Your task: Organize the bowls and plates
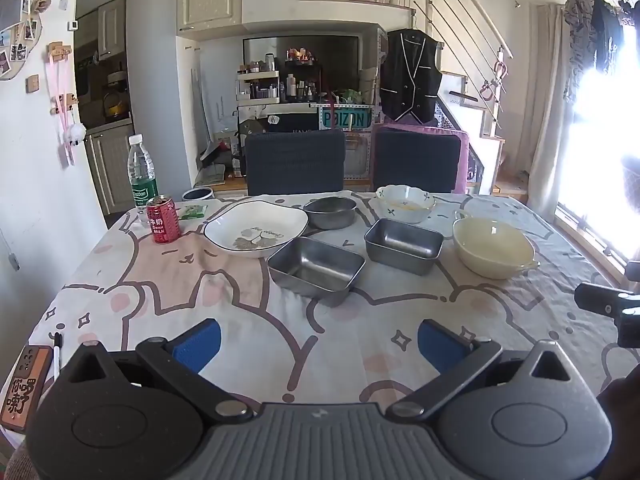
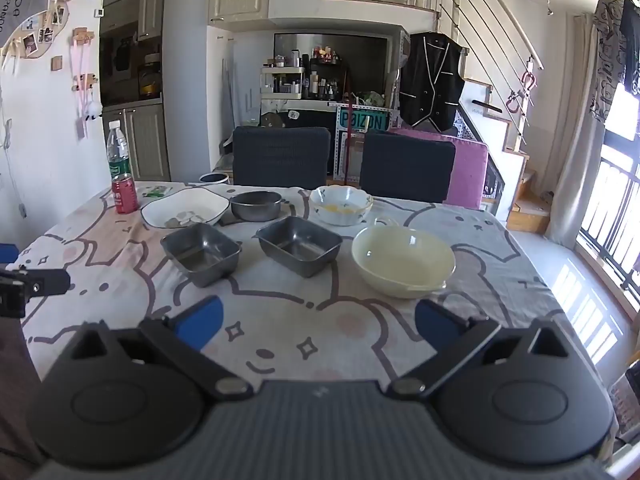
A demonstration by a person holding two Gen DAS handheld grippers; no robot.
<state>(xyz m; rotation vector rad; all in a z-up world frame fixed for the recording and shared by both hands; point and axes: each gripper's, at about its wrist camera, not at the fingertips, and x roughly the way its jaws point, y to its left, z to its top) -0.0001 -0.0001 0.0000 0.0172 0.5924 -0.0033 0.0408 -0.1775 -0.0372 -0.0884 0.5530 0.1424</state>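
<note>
On the table lie a white plate with a dark rim (image 1: pixel 256 230) (image 2: pixel 184 208), a round metal bowl (image 1: pixel 330 212) (image 2: pixel 256 205), two rectangular metal trays (image 1: pixel 316 270) (image 1: pixel 403 245) (image 2: pixel 202 254) (image 2: pixel 299 245), a white flowered bowl (image 1: pixel 405 203) (image 2: pixel 341 204) and a cream bowl (image 1: pixel 494 247) (image 2: pixel 402 261). My left gripper (image 1: pixel 318 344) is open and empty above the near cloth, in front of the nearer tray. My right gripper (image 2: pixel 318 326) is open and empty, just in front of the cream bowl.
A red can (image 1: pixel 163 220) (image 2: pixel 124 199) and a water bottle (image 1: pixel 141 174) (image 2: pixel 118 152) stand at the far left. A phone and pen (image 1: pixel 24 386) lie at the near left edge. Two dark chairs (image 1: pixel 295 162) (image 1: pixel 416 160) stand behind the table.
</note>
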